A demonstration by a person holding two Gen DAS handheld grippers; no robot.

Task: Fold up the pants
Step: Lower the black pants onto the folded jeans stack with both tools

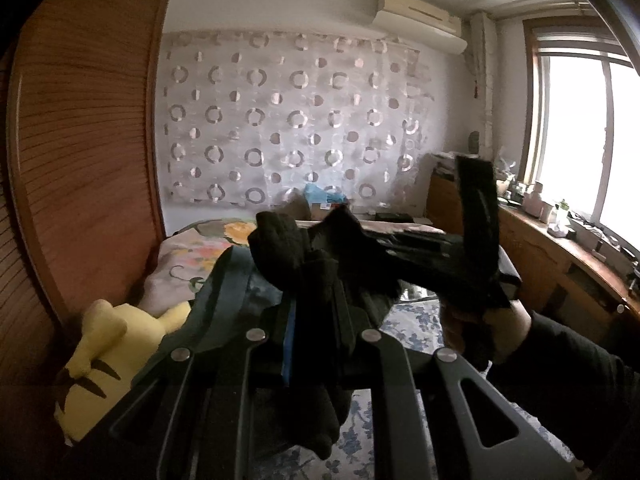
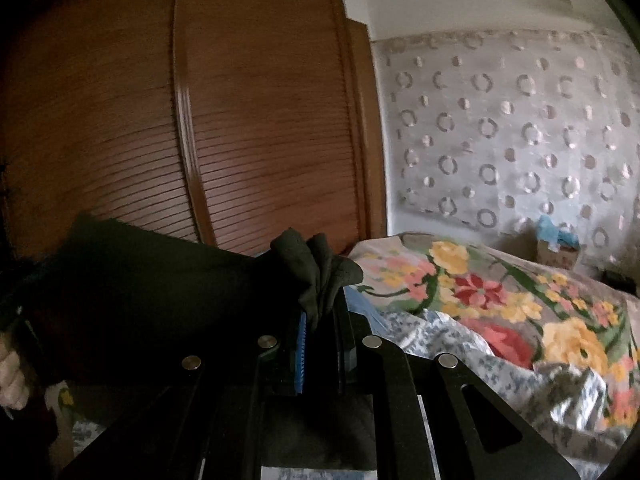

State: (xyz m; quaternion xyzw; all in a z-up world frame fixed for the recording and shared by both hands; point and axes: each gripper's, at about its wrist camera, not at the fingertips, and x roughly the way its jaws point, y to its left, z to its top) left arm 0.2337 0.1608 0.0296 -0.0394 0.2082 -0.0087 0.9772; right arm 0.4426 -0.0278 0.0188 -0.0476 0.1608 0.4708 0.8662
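The black pants are held up in the air above the bed. My left gripper is shut on a bunched edge of the pants, and cloth hangs down between its fingers. In the left wrist view the right gripper is off to the right with black cloth stretched to it. In the right wrist view my right gripper is shut on another bunch of the pants. The pants spread as a dark sheet to the left, toward my left hand.
A bed with a floral cover lies below and to the right. A yellow plush toy sits at the left by the wooden louvred wardrobe. A wooden desk with small items runs under the window.
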